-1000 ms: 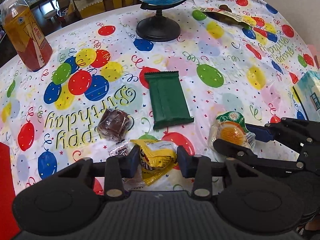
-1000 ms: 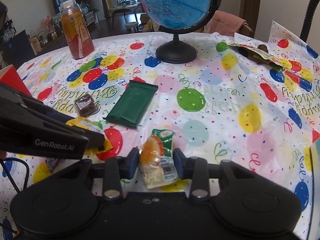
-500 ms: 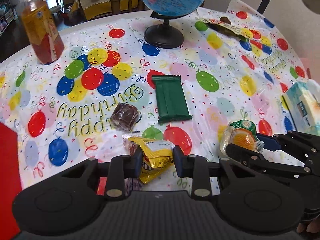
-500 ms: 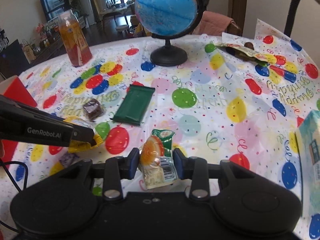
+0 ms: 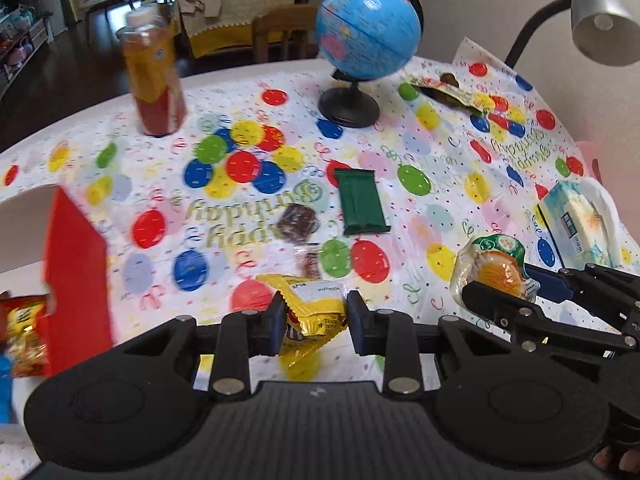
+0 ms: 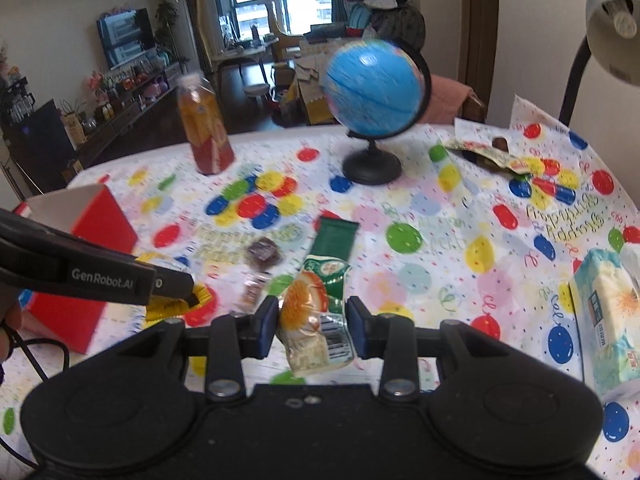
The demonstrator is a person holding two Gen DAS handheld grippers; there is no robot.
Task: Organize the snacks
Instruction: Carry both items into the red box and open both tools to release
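Item 1: left gripper [image 5: 313, 322] is pinching a yellow candy packet [image 5: 310, 314] btwn both pads, packet hanging off the tablecloth [image 5: 440, 152]. Same gripper is showing in right wrist view at 9 o'clock [image 6: 192, 294], yellow packet [image 6: 172, 304] partly hidden under its tip.

Item 2: right gripper [image 6: 313, 326] is clamping a pastry in clear wrapper w/ green top [image 6: 318, 316], wrapper standing roughly upright btwn the pads, barcode facing the camera. In left wrist view it's sitting at 3 o'clock [image 5: 500, 300], pastry [image 5: 494, 266] raised above the cloth.

Item 3: loose snacks lying on cloth, approx 12 o'clock from left gripper: green bar [image 5: 360, 202], flat; brown wrapped cake [image 5: 298, 222] just beside it at its 9 o'clock; small clear-wrapped candy [image 5: 310, 262] near the cake, closer to camera.

Item 4: red box [image 5: 76, 280] standing at 9 o'clock, open side facing away from the cloth's middle; an orange snack bag [image 5: 24, 328] is showing by its near corner. Whether bag is inside the box: can't tell.

Item 5: misc. Globe [image 5: 366, 36] at 12 o'clock, far side. Drink bottle [image 5: 154, 80] at 11 o'clock, upright. Tissue pack [image 5: 576, 220] at 3 o'clock. Opened snack wrapper [image 5: 452, 92] at 1 o'clock near far edge. Desk lamp [image 5: 600, 24] overhanging at 2 o'clock.
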